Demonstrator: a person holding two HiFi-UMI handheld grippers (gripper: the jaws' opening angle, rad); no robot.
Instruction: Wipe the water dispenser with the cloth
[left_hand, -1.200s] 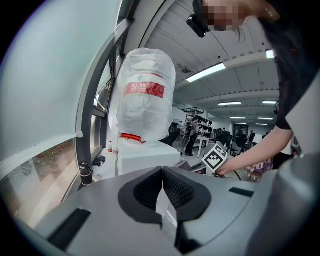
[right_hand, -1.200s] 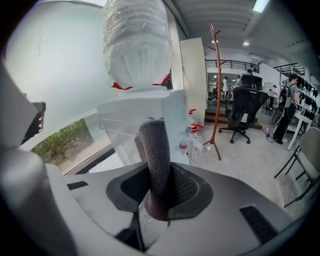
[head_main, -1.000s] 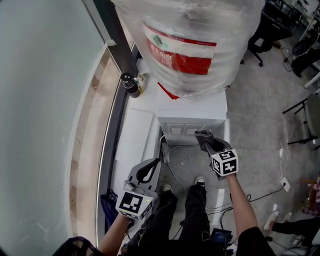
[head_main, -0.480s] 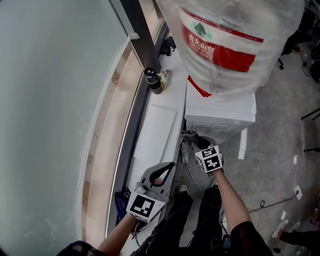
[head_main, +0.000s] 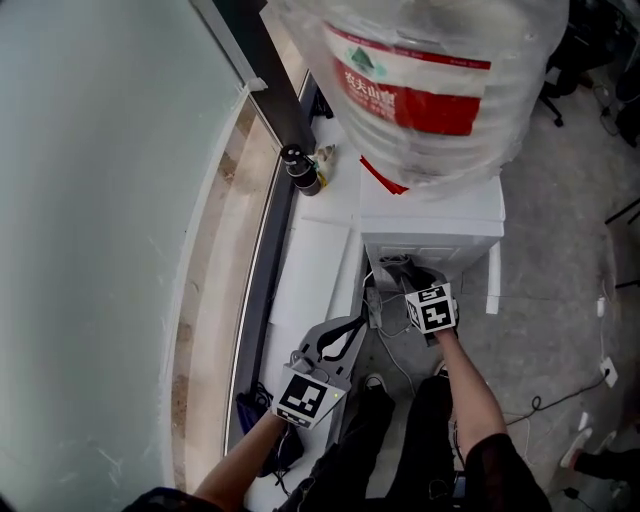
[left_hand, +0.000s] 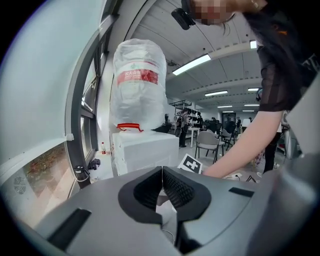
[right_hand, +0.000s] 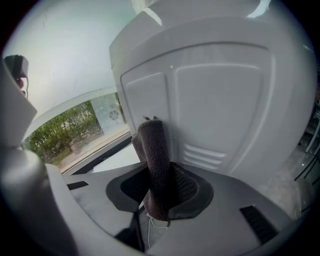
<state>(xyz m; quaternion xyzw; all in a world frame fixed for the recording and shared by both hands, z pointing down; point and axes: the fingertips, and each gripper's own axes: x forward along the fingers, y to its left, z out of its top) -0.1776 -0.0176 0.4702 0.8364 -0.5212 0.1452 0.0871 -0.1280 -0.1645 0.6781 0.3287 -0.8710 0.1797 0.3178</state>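
The white water dispenser (head_main: 432, 212) carries a big plastic-wrapped bottle (head_main: 430, 80) with a red label. My right gripper (head_main: 401, 272) is shut on a dark grey cloth (head_main: 398, 270), which it holds against the dispenser's panel low on its left part. In the right gripper view the rolled cloth (right_hand: 154, 165) stands up between the jaws, touching the panel (right_hand: 220, 100) just above the vent slots. My left gripper (head_main: 352, 326) hangs lower left, jaws shut with nothing in them. In the left gripper view, the left gripper (left_hand: 161, 173) points at the dispenser (left_hand: 145, 150) from a distance.
A white ledge (head_main: 318, 262) runs along the window left of the dispenser, with a black flask (head_main: 300, 170) on it. Cables (head_main: 378, 318) trail on the floor at the dispenser's foot, by my shoes. Office chairs (left_hand: 209, 142) and people stand behind.
The right gripper slid the cloth leftward across the dispenser's panel, then slightly back to the right. The head view has shifted. The left gripper stays low and shut.
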